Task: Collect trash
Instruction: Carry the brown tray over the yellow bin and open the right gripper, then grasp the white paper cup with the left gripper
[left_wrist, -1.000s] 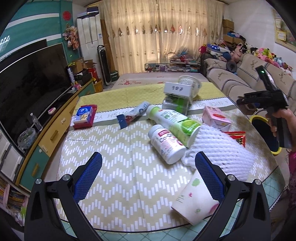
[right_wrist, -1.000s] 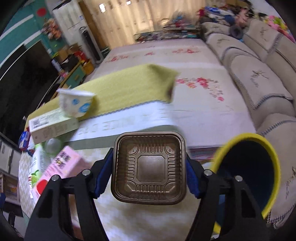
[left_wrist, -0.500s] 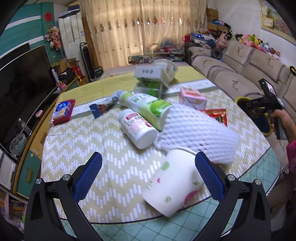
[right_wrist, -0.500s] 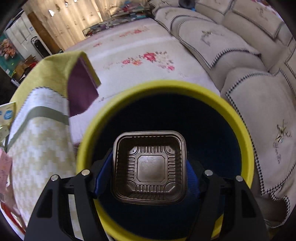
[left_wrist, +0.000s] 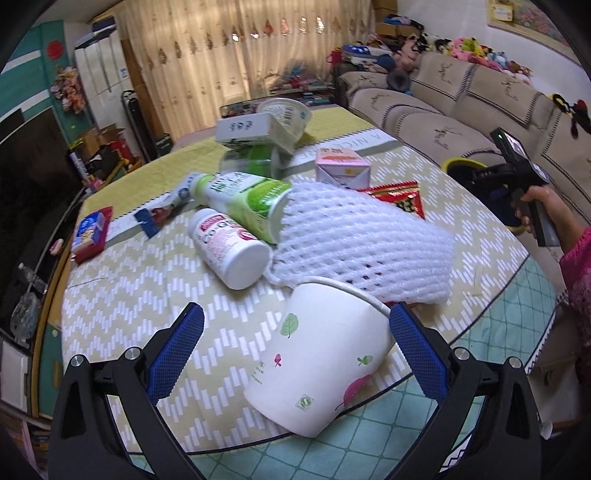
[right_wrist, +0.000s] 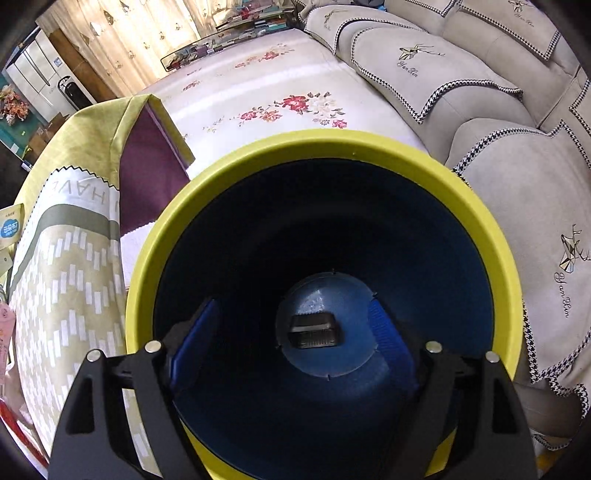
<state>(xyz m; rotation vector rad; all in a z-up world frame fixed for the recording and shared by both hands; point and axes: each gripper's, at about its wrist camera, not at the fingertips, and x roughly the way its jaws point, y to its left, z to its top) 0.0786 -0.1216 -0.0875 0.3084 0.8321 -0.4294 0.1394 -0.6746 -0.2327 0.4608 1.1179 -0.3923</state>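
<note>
Brown ribbed plastic tray (right_wrist: 314, 330) lies at the bottom of the bin (right_wrist: 332, 147), a round tub w/ yellow rim and dark blue inside, standing on the floor betw. counter edge and sofa (right_wrist: 480, 92). Right gripper (right_wrist: 295, 343) hangs over the bin mouth; its jaws have just been opening, now wide apart w/ nothing betw. them. Left gripper (left_wrist: 295, 343) is spread wide too, pads either side of a white paper cup (left_wrist: 317, 369) lying on its side at the counter's (left_wrist: 122, 295) near edge, not pressing it. Behind the cup: soft white foam netting (left_wrist: 362, 247), smooth bottles (left_wrist: 229, 251), cartons crowded mid-counter; left part is bare zigzag cloth.
</note>
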